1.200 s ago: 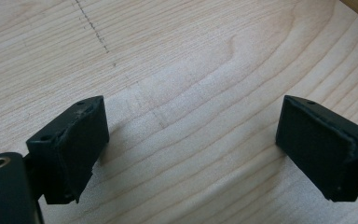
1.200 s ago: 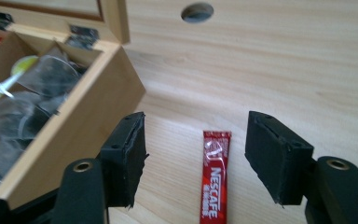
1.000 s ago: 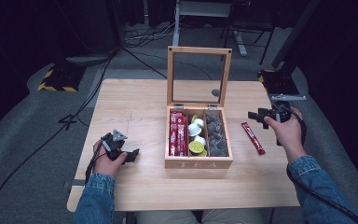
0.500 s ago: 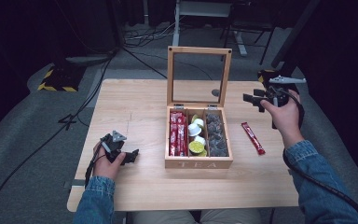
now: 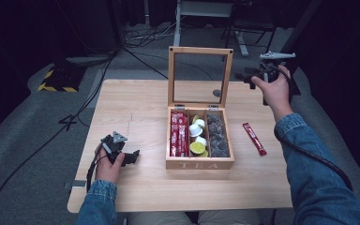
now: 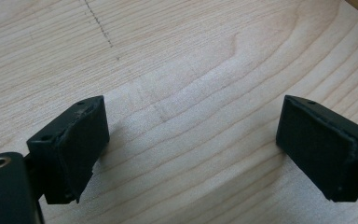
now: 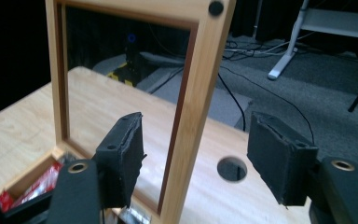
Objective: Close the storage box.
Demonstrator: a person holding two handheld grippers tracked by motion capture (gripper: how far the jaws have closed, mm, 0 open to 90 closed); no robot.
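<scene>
A wooden tea box (image 5: 199, 164) stands open mid-table, its glass-paned lid (image 5: 200, 50) upright. It holds red sachets (image 5: 179, 135), white and green pods (image 5: 198, 138) and dark tea bags (image 5: 217, 135) in three compartments. One red sachet (image 5: 254, 138) lies on the table to the box's right. My right gripper (image 5: 244, 77) is raised at the lid's right edge; in the right gripper view it (image 7: 196, 158) is open, with the lid's side rail (image 7: 193, 107) between the jaws and untouched. My left gripper (image 5: 133, 156) rests low at the front left, open (image 6: 191, 149) over bare wood.
A round cable hole (image 7: 231, 169) pierces the table (image 5: 131, 108) just behind the lid. Beyond the far edge the floor carries cables, a yellow-and-black striped block (image 5: 56, 79) and a white desk frame (image 5: 206, 14).
My right gripper has risen from beside the loose red sachet and moved back and left to the lid's right edge. The left gripper has stayed put.
</scene>
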